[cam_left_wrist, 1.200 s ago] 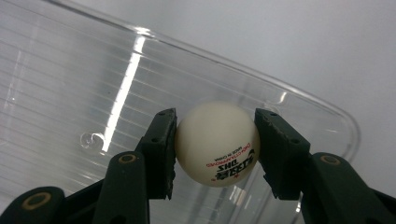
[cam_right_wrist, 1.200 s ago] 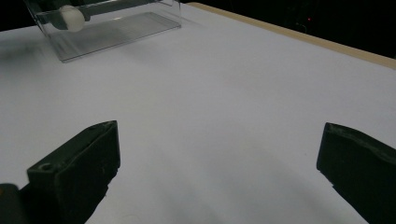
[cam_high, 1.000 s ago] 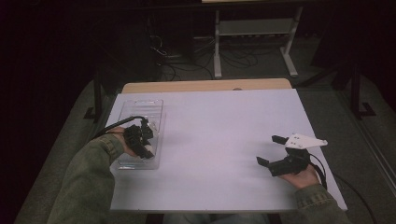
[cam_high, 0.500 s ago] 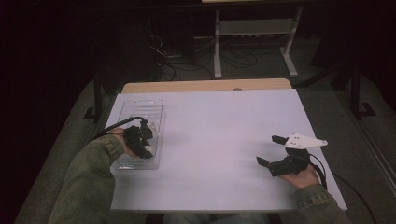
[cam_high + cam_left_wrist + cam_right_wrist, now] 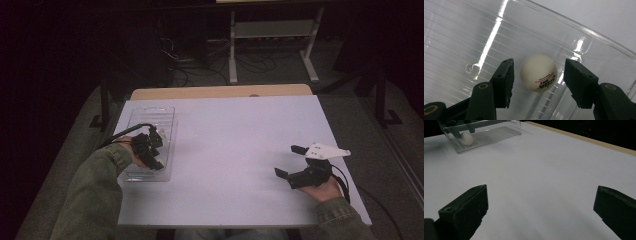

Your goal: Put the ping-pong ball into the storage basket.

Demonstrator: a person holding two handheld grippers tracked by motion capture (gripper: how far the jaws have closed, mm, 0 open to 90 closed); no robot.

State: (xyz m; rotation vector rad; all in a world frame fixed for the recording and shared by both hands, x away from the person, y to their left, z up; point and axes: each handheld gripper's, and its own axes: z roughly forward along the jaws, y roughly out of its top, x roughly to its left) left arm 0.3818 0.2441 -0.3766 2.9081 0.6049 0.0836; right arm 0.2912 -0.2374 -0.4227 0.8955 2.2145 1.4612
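Note:
A white ping-pong ball (image 5: pixel 539 72) with red and black print lies on the ribbed floor of a clear plastic tray (image 5: pixel 461 37). My left gripper (image 5: pixel 539 63) points down into the tray, and its jaws have just been opening. The ball sits between the pads with a small gap on each side. In the high view the left gripper (image 5: pixel 150 147) is over the tray (image 5: pixel 150 115) at the table's left. My right gripper (image 5: pixel 289 161) rests open on the table's right side, holding nothing. In the right gripper view, the tray (image 5: pixel 499 131) and the ball (image 5: pixel 467 138) lie far off beyond the wide jaws (image 5: pixel 541 192).
A white sheet (image 5: pixel 235 145) covers the table, with a wooden strip (image 5: pixel 220 91) showing at the far edge. Beyond it, in the dark, stand a metal rack (image 5: pixel 272 30) and floor cables (image 5: pixel 190 70). Open surface lies between the two hands.

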